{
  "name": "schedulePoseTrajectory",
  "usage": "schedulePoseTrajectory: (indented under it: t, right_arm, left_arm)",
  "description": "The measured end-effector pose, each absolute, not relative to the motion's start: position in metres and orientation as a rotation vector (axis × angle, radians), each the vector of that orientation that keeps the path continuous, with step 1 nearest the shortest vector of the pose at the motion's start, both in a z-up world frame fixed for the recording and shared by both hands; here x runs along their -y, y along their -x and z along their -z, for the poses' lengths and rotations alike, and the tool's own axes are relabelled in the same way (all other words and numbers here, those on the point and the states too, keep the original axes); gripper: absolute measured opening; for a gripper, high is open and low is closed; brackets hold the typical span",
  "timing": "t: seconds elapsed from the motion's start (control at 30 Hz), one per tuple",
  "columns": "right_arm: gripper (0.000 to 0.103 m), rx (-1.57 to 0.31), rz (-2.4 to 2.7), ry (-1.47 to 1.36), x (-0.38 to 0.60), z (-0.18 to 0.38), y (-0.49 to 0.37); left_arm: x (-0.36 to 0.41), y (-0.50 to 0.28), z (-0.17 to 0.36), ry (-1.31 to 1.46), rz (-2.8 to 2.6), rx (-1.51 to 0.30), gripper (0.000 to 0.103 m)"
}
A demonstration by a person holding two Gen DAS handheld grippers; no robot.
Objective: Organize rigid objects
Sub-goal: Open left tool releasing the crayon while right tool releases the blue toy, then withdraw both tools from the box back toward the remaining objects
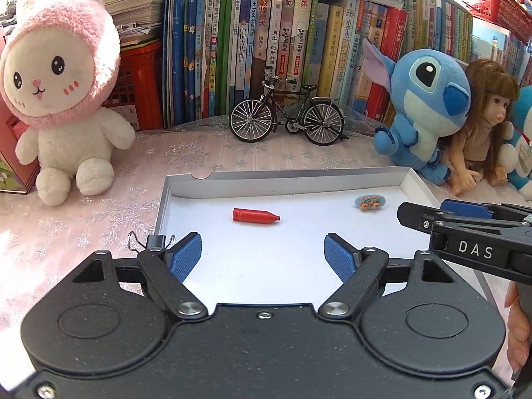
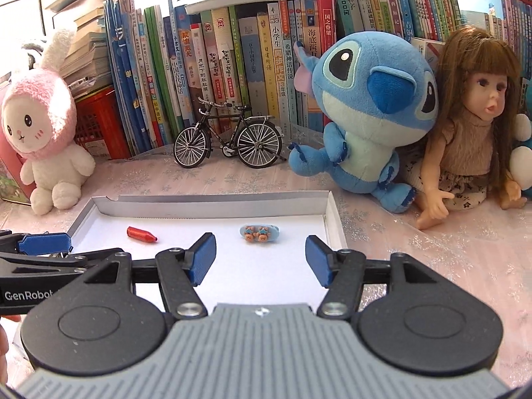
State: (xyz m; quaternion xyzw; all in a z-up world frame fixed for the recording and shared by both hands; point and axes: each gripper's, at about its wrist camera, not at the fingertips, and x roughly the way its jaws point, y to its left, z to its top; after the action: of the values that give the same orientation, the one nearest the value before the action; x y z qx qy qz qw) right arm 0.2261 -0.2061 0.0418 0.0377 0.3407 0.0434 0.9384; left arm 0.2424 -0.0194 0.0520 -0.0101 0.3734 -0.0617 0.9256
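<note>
Both tongs, left (image 1: 262, 252) and right (image 2: 261, 257), hang spread and empty over the white tray (image 1: 282, 179), where the red cap (image 1: 255, 216) and blue clip (image 2: 259, 232) lie apart; either could skid on a misaligned pinch.

Shallow box on the bench, toys and books behind it

The box (image 2: 334, 222) lies on the bench (image 2: 415, 259), nearest of all; in it the cap (image 2: 141, 234) lies toward the left and the small clip (image 2: 259, 232) toward the right, well apart; behind the box stands the model bicycle (image 2: 227, 141), and behind that the row of books (image 2: 232, 60); the rabbit plush (image 2: 43, 139) sits at the far left, before a crate (image 2: 98, 123); the alien plush (image 2: 362, 113) sits right of the bicycle, with the doll (image 2: 472, 133) just beside it on the right; a binder clip (image 1: 151, 242) lies at the box's left near corner.
</note>
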Motion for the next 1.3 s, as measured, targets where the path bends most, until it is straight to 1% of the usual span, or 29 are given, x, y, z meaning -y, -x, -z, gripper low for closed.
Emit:
schedulePoseTrajectory:
  t: [0.4,0.83,1.13,1.3]
  right_arm:
    - [0.086,-0.609,-0.166,-0.086,0.217,-0.053,-0.146]
    - [0.089,-0.561,-0.171,-0.101,0.229,-0.038,-0.080]
    - [0.090,-0.528,-0.167,-0.082,0.228,-0.027,-0.046]
    - [0.092,-0.504,-0.152,-0.044,0.224,-0.020,-0.028]
  left_arm:
    - [0.014,-0.162,-0.054,0.052,0.192,-0.726,0.082]
    - [0.017,-0.097,-0.042,0.051,0.236,-0.712,0.083]
    - [0.009,-0.050,-0.032,0.072,0.223,-0.650,0.084]
    - [0.005,-0.031,-0.027,0.027,0.195,-0.607,0.084]
